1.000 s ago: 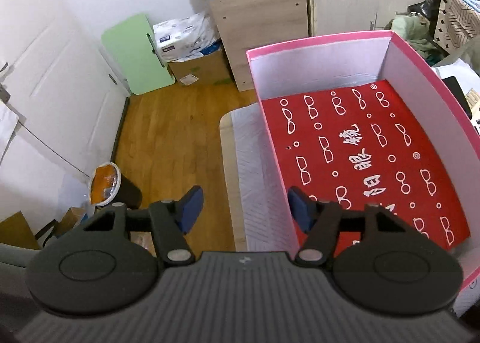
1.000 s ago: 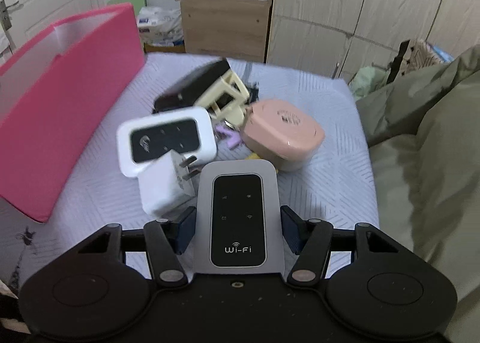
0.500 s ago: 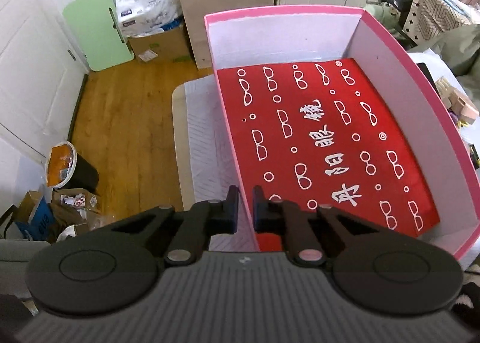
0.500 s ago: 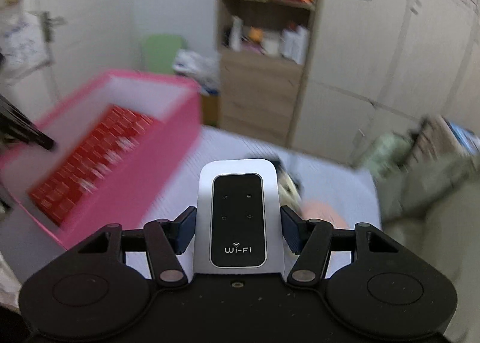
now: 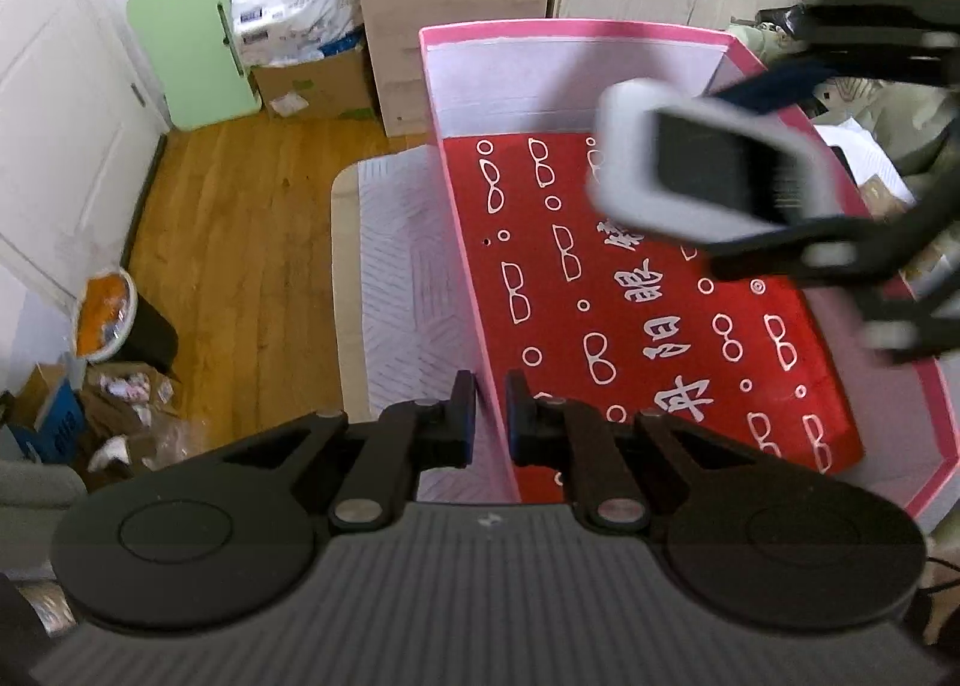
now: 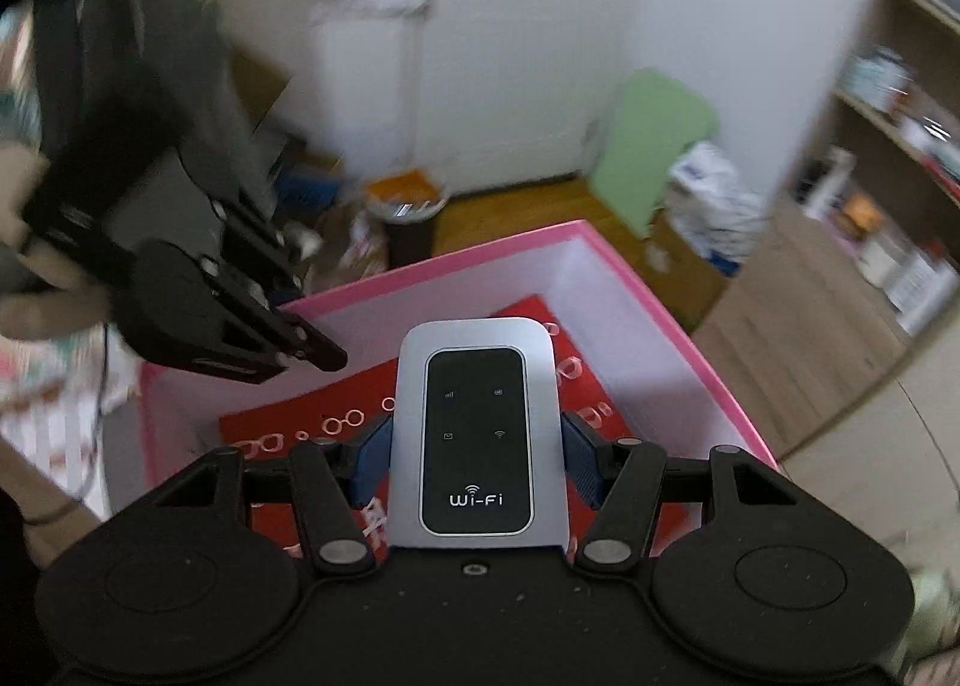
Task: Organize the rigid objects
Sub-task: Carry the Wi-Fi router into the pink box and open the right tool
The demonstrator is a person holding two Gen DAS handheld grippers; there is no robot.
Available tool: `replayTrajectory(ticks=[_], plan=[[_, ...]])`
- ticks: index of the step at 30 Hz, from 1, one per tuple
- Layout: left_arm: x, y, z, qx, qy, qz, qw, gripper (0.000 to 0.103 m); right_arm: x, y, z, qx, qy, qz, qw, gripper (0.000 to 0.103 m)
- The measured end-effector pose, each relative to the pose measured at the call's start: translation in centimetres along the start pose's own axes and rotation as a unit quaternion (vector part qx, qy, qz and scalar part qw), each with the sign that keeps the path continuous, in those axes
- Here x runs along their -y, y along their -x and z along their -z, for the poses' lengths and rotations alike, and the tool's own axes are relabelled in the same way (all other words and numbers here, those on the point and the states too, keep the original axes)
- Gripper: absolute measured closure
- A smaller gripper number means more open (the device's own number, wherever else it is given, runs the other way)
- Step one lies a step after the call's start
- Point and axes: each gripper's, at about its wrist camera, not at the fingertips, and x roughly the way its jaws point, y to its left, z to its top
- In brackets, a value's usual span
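Two grippers: both busy
Left gripper (image 5: 491,416): nearest, pinched tight on the near side wall of the open pink cardboard box with the red patterned floor (image 5: 630,290), steadying it
Right gripper (image 6: 477,449): clamped on the silver pocket Wi-Fi router with a black face (image 6: 478,437)
Router spot: hovering over the box, floor straight below, long axis along the fingers
Next, I guess: lower and let go

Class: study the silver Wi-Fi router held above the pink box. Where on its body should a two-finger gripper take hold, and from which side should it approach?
Grip the Wi-Fi router across its two long, flat side edges, near the logo end, approaching from that short end along its length. The right gripper does this: its pads press the parallel sides, leaving the screen face clear. The body is slim and rounded-cornered, so the straight edges probably hold best.
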Motion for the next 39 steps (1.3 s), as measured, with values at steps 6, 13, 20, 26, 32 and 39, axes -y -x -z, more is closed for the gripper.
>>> replayTrajectory(ticks=[6,13,20,26,32,39], plan=[[-1.0,-0.4,-0.3,-0.006,0.026,0.016,0.9995,0.093,1.1,-7.6,-3.3,-0.063,0.078,-0.018,0.995,0.039],[-1.3,-0.6,-0.5,-0.012,0.038,0.027,0.9988,0.092,1.2,-12.4,-4.9,-0.12,0.133,-0.043,0.983,0.038],[-1.3,-0.7,-0.5,-0.012,0.039,0.027,0.9988,0.092,1.0,-14.4,-4.7,-0.138,0.146,-0.063,0.977,0.038],[-1.3,-0.6,-0.5,-0.011,0.042,0.032,0.9985,0.091,0.6,-14.0,-4.6,-0.124,0.173,-0.047,0.976,0.03],[-1.3,-0.6,-0.4,-0.011,0.039,0.03,0.9988,0.091,1.8,-8.4,-5.0,-0.042,0.091,-0.051,0.994,0.029],[-1.3,-0.6,-0.3,-0.008,0.042,0.03,0.9986,0.091,2.3,0.8,-1.1,0.02,-0.051,-0.002,0.998,0.028]])
